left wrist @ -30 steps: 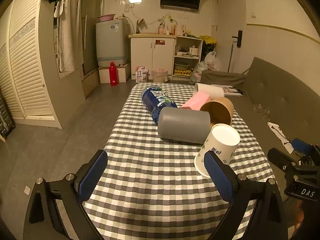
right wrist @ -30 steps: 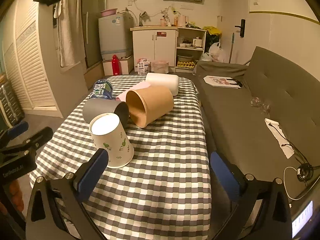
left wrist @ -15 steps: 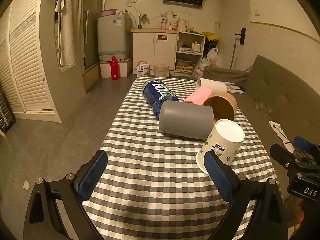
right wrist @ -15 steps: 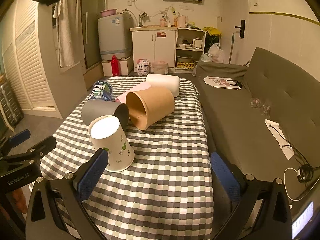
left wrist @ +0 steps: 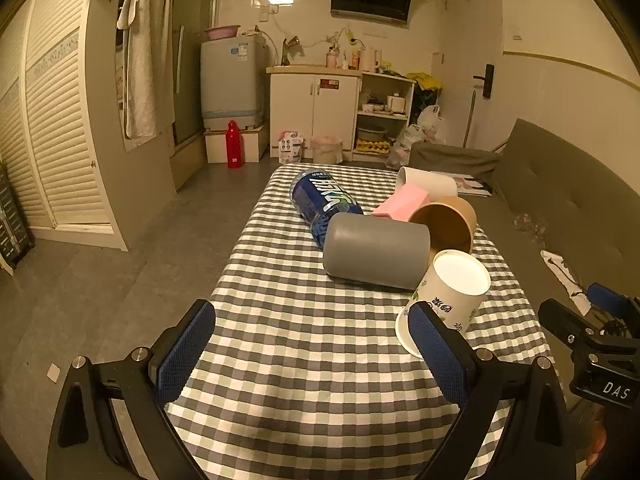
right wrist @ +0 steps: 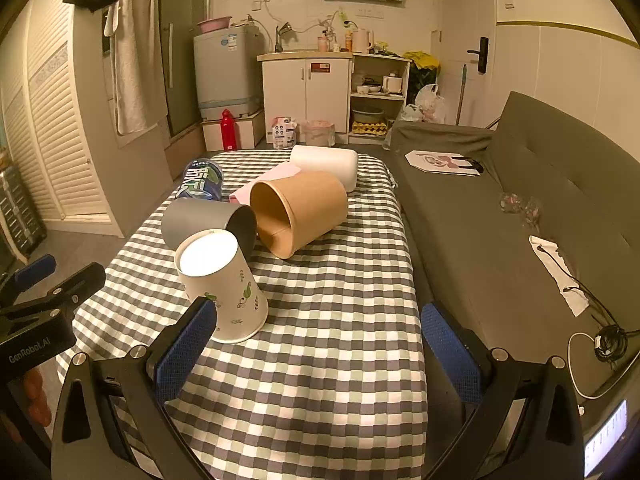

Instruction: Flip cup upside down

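A white paper cup with green leaf print (left wrist: 448, 300) stands upside down on the checked tablecloth (left wrist: 304, 344), wide rim on the cloth and base up; it also shows in the right wrist view (right wrist: 222, 284). My left gripper (left wrist: 310, 350) is open and empty, its right finger just in front of the cup. My right gripper (right wrist: 318, 346) is open and empty, its left finger near the cup's rim. Both hover above the near part of the table.
Behind the cup lie a grey cup (left wrist: 376, 252), a brown paper cup (right wrist: 298, 212), a blue bottle (left wrist: 324, 204), a pink box (left wrist: 400, 202) and a white cup (right wrist: 326, 166). A grey sofa (right wrist: 520, 216) runs along the table's right side. Floor lies to the left.
Both grippers have drawn back and risen slightly from the table, staying open. The white cup stays upside down in place.
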A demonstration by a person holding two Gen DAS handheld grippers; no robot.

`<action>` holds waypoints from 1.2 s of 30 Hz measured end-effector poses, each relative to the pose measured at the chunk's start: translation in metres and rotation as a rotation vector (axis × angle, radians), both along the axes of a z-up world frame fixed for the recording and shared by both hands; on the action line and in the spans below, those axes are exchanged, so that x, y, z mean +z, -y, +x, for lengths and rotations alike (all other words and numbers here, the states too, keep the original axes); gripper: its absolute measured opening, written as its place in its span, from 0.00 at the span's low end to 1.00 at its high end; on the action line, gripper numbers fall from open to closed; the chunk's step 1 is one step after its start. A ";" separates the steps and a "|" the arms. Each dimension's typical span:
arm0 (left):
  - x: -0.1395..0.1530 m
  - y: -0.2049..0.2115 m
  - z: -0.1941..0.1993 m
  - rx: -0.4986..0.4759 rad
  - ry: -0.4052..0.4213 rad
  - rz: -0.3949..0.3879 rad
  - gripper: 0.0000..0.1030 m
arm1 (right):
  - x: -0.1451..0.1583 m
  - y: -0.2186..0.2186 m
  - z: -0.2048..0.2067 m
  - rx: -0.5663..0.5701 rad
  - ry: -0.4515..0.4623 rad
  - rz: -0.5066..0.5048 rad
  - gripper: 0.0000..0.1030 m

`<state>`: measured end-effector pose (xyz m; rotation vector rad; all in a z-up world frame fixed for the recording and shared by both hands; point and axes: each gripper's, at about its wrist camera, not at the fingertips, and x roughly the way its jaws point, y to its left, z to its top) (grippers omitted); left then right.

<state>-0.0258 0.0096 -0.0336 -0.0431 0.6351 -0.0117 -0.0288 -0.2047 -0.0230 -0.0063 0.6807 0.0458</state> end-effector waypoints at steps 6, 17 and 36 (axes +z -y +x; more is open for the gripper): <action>0.001 0.000 -0.001 -0.002 0.005 0.009 0.97 | 0.001 0.001 0.000 -0.001 0.001 -0.004 1.00; 0.000 -0.002 -0.001 -0.003 0.006 0.018 0.97 | 0.001 0.000 0.001 0.001 0.001 -0.005 1.00; 0.000 -0.002 -0.002 -0.002 0.004 0.025 0.97 | 0.001 -0.001 -0.001 0.005 -0.004 -0.005 1.00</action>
